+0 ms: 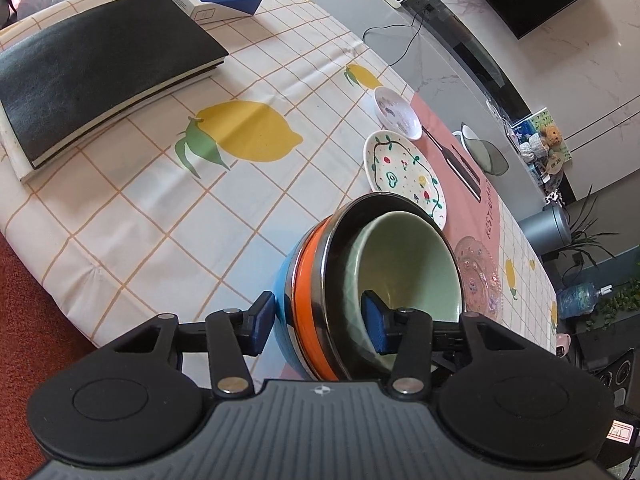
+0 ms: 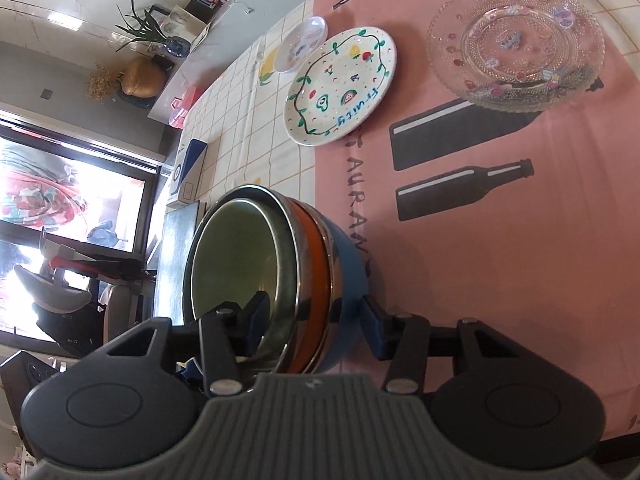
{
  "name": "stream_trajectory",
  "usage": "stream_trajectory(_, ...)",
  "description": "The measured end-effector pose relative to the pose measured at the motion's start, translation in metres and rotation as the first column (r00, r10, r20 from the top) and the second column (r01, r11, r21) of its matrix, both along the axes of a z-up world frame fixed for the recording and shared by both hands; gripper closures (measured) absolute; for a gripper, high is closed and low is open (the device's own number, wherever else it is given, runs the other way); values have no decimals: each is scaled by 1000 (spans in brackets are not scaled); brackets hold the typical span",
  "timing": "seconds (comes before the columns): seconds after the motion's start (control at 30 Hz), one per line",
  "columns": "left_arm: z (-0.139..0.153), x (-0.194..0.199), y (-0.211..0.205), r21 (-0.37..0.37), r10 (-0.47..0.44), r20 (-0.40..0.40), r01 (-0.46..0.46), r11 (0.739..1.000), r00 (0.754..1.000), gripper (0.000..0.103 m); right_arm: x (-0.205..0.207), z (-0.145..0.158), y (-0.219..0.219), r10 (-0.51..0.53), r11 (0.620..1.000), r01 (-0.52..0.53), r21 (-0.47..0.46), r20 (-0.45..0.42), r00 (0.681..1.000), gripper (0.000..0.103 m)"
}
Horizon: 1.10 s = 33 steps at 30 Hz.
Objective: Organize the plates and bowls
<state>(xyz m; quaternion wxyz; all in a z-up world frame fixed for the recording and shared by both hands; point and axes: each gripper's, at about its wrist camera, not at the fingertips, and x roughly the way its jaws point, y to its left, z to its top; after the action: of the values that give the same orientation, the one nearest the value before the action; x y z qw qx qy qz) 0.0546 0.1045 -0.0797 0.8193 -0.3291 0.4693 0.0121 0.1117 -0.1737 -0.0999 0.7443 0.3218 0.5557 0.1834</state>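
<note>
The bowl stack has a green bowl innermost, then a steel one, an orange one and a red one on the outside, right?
Not quite. The outermost bowl is blue, not red. The left wrist view shows it: green bowl innermost, then the steel bowl, the orange bowl and the blue one outside.

Both wrist views close, opposite sides of nested bowls (shared: plates beyond).

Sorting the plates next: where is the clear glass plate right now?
In the right wrist view the clear glass plate lies upper right on the pink cloth, right of the fruit-painted plate, beyond the bowl stack.
</note>
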Motion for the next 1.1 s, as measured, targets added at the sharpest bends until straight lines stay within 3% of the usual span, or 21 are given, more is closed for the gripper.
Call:
stream_trajectory(0.3,1,32,32,1,28,3,-28,1000,1000,51,31,4,37,33,999,-33,-38,6,999,54)
stream_trajectory(0.6,2,40,35,-2,15,-1,-15,1000,1000,51,47,9,49,49,996,-46,-77,31,998,53)
stream_trajectory(0.67,6,37,36,11,30,5,-31,999,1000,43,45,12,46,54,997,-52,-64,43,998,53)
stream_trajectory(0.77,21,27,32,109,60,46,-64,992,997,41,37,22,41,66,995,-58,-83,93,993,49)
stream_trajectory(0.87,46,14,21,175,60,145,-85,981,988,41,27,34,29,64,991,-45,-123,154,986,46)
stream_trajectory(1.0,73,6,-10,199,-28,255,-24,980,967,41,10,48,8,35,984,13,-177,264,964,46)
stream_trajectory(1.1,86,3,-41,205,-115,327,49,978,938,41,-5,57,-14,-6,973,93,-213,376,927,46)
